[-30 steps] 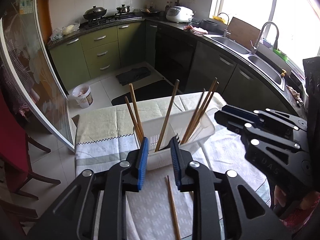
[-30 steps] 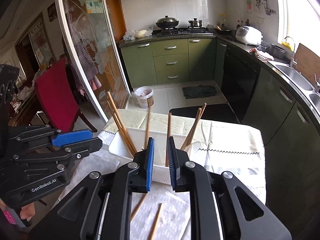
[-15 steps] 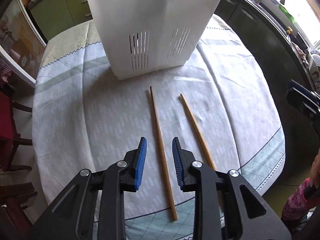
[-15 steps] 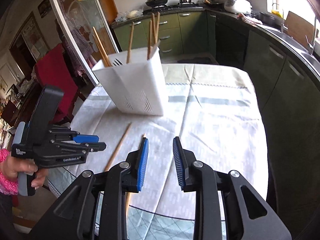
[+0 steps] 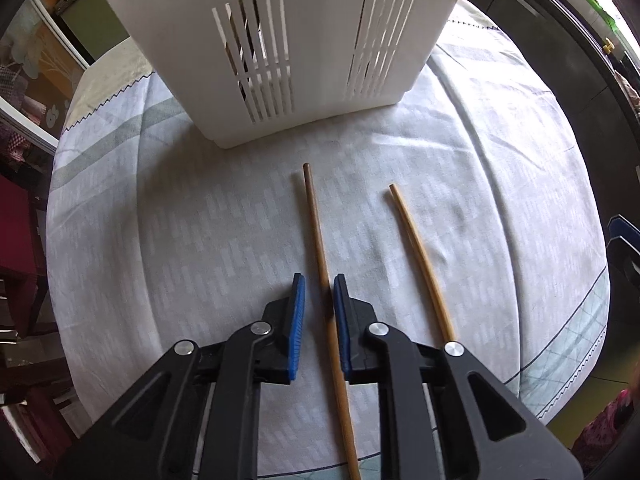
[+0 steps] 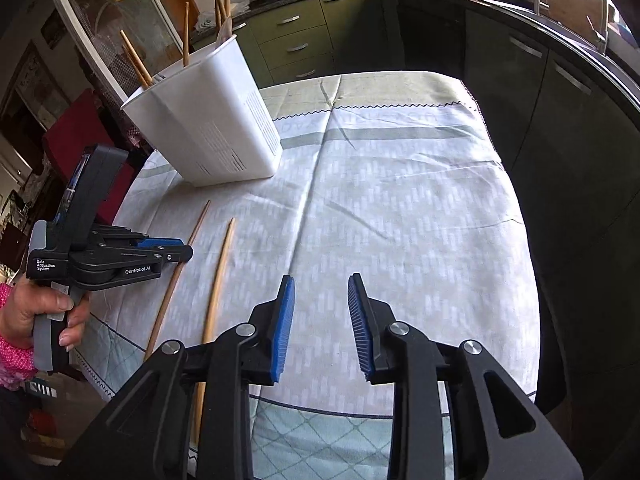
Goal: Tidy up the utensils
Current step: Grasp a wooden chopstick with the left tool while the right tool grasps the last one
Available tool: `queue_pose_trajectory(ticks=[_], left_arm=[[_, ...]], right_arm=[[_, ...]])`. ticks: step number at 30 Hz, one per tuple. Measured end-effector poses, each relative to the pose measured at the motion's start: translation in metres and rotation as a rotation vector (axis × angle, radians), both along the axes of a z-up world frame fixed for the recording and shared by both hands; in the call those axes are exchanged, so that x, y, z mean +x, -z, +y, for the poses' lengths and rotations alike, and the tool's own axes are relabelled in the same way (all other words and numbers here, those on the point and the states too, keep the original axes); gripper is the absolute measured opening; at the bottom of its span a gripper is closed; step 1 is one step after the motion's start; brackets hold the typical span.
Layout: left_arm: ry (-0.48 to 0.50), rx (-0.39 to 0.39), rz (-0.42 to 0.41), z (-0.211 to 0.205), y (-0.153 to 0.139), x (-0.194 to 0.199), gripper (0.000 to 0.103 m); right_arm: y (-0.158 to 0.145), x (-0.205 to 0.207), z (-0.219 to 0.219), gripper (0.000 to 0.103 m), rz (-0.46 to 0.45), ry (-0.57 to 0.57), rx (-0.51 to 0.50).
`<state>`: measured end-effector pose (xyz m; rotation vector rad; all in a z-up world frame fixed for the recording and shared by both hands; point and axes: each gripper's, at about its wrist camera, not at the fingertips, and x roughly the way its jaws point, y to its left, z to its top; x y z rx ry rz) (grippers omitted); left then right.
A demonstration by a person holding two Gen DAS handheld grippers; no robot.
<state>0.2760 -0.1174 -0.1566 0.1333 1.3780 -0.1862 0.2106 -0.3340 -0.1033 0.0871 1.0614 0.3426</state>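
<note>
The left gripper [image 5: 319,294] is closing around the darker chopstick [image 5: 316,232], pads not yet pressing, while the right gripper [image 6: 321,300] is opening over bare tablecloth [image 6: 400,208], holding nothing.

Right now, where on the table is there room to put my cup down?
The widest bare cloth is right of the pale chopstick, running to the table's far edge and right edge. It is crowded on the left: the white basket, the darker chopstick between the closing left tool, and the pale one beside it.

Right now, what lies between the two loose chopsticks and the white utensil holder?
Only bare tablecloth. The left wrist view shows the darker chopstick and the paler chopstick ending short of the white holder, nothing between.
</note>
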Motion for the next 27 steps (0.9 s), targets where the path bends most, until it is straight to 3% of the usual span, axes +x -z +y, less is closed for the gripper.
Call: queue_pose_trajectory(ticks=[2, 12, 21, 27], left_arm=[[-0.001, -0.004, 0.01, 0.005, 0.0, -0.003, 0.008], [-0.047, -0.02, 0.026, 0.057, 0.001, -0.032, 0.008], [-0.042, -0.031, 0.017, 0.077, -0.002, -0.045, 0.008], [-0.049, -0.022, 0.022, 0.069, 0.0, -0.039, 0.009]], right_arm=[[0.006, 0.003, 0.015, 0.029, 0.018, -0.035, -0.006], [0.039, 0.029, 0.112, 0.029, 0.147, -0.213, -0.044], [0.057, 0.048, 0.156, 0.029, 0.191, -0.213, -0.179], [0.062, 0.044, 0.172, 0.025, 0.149, -0.201, -0.264]])
